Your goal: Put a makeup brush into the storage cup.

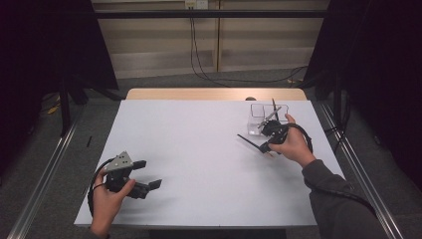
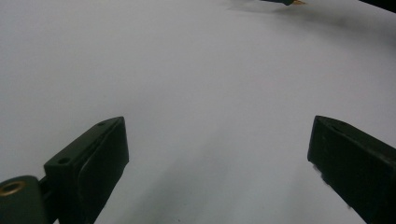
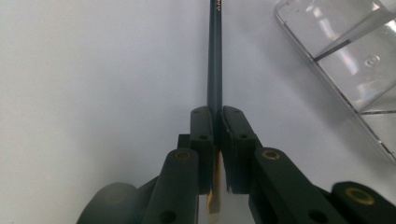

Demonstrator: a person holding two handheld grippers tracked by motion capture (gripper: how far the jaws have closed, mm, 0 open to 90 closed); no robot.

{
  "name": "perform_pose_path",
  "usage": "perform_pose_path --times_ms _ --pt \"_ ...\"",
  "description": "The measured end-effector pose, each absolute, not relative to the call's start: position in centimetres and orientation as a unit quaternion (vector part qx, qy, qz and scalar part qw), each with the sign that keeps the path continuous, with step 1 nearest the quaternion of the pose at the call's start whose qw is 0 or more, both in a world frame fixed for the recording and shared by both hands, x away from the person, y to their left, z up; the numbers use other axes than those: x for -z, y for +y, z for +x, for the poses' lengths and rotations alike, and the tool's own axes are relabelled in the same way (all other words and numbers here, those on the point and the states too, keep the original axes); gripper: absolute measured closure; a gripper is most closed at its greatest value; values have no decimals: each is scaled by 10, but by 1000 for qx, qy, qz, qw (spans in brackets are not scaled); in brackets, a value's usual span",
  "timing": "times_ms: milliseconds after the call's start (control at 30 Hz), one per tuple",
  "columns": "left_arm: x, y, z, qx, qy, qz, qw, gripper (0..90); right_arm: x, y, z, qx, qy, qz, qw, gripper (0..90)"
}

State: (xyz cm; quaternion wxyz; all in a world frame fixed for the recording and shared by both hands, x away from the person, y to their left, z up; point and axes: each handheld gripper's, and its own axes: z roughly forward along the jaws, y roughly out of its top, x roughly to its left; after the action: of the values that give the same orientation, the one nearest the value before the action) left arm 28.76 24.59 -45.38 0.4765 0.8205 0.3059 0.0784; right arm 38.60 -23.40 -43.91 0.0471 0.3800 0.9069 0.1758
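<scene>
High view – right gripper (image 1: pixel 266 146) seen right of centre, clamped on dark pencil (image 1: pixel 250 142), clear organiser (image 1: pixel 259 110) just above, left gripper (image 1: pixel 149 174) lower left, jaws apart over white table (image 1: pixel 199 149); left gripper view – jaws spread wide, nothing between; right gripper view – pencil (image 3: pixel 215 56) pinched at centre, organiser (image 3: pixel 345 60) upper right.

One white table (image 1: pixel 199 164) fills the scene. Two grippers work above it: the left gripper (image 1: pixel 149 174) at the near left and the right gripper (image 1: pixel 263 147) at the far right. There is one dark pencil (image 3: pixel 215 60), and one clear plastic organizer (image 1: pixel 259 115) holding two more sticks.
</scene>
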Motion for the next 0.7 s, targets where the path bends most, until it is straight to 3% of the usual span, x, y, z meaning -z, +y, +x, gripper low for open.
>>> perform_pose_path --times_ms 700 --pt "452 225 296 -60 289 841 453 30 420 -223 370 -207 919 334 27 844"
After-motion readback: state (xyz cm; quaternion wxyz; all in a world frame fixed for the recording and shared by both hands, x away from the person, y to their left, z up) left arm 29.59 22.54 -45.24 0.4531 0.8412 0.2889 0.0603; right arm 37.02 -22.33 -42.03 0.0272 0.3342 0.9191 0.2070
